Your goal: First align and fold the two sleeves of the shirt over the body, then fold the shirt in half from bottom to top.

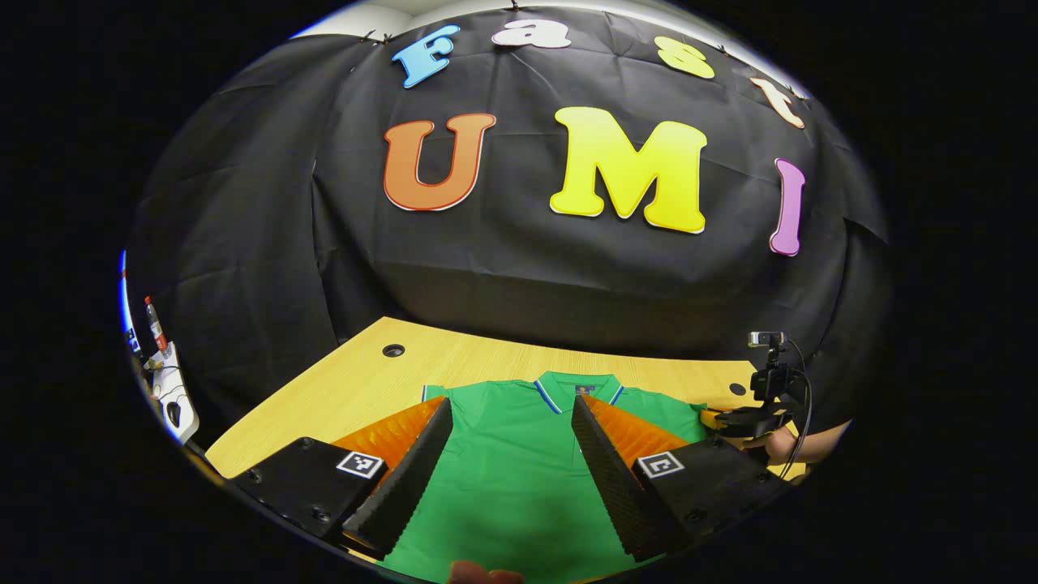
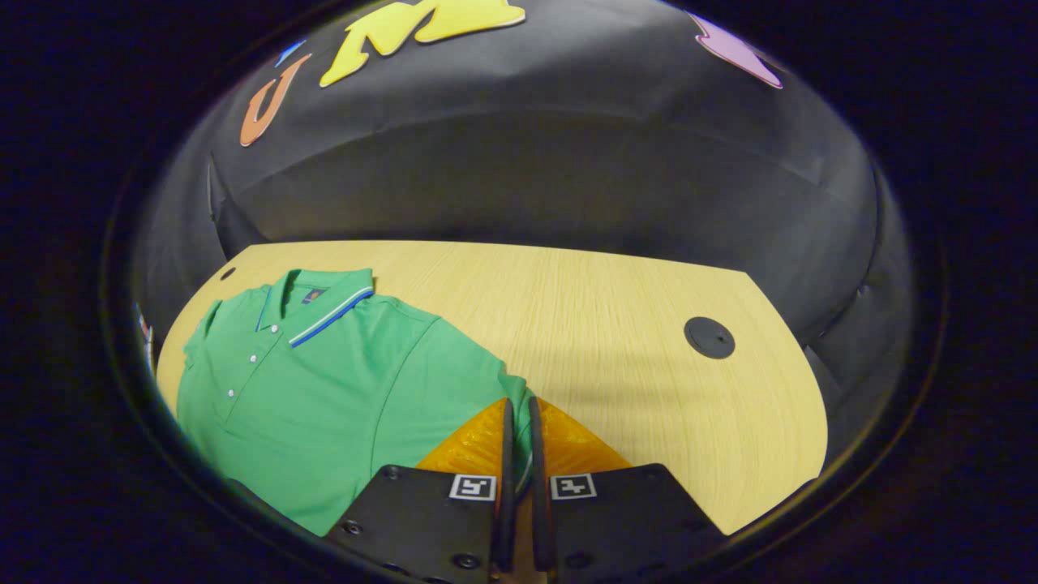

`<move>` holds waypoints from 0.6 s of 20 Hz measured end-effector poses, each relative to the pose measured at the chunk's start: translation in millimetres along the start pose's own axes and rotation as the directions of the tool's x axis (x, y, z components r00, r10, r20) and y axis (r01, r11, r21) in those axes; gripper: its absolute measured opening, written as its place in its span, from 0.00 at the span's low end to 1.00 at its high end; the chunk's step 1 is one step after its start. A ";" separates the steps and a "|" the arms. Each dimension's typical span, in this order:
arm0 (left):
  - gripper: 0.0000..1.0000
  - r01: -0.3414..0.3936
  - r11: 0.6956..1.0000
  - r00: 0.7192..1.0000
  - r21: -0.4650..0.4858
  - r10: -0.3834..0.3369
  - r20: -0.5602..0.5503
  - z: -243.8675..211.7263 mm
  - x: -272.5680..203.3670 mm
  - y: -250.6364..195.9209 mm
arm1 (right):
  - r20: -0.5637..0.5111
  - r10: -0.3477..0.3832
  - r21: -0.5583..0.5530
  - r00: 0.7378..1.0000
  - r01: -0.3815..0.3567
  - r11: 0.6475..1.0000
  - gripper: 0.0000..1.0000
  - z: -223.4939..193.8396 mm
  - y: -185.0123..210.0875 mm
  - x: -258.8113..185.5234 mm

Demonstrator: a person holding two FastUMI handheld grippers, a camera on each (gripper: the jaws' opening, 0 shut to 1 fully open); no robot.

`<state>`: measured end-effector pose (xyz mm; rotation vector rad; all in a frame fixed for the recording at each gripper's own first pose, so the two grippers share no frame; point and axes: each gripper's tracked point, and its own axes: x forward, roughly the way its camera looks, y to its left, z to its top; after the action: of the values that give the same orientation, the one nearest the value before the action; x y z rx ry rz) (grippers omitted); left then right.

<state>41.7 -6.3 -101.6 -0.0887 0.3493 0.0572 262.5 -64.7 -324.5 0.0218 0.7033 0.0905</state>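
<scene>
Pinching the green shirt's (image 2: 324, 389) sleeve (image 2: 511, 389), the right gripper's (image 2: 519, 418) fingers close while the left gripper's (image 1: 511, 414) spread.

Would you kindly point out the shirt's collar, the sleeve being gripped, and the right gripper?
collar (image 2: 328, 312): right gripper view, striped edge.
sleeve (image 2: 512, 388): right gripper view, hem by the gripper tips.
right gripper (image 2: 517, 403): right gripper view, between its tips.
</scene>
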 end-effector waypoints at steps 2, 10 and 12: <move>0.98 -0.002 1.000 1.000 -0.004 0.002 0.001 1.0 -1.0 1.1 | -0.022 -0.025 0.027 0.999 0.025 0.999 0.10 -0.3 2.3 -1.6; 0.98 -0.020 1.000 1.000 -0.022 0.021 0.020 -7.2 -4.5 36.3 | -0.029 -0.073 0.053 0.997 0.074 0.996 0.05 20.4 17.6 -33.9; 0.98 -0.027 0.999 0.999 -0.040 0.028 0.026 -9.1 -5.7 48.9 | -0.028 -0.078 0.029 0.997 0.079 0.996 0.01 27.6 29.8 -42.9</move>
<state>29.8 41.2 -111.9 -0.1226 0.3232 0.0929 245.6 -38.6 -274.3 0.0220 0.7318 0.0049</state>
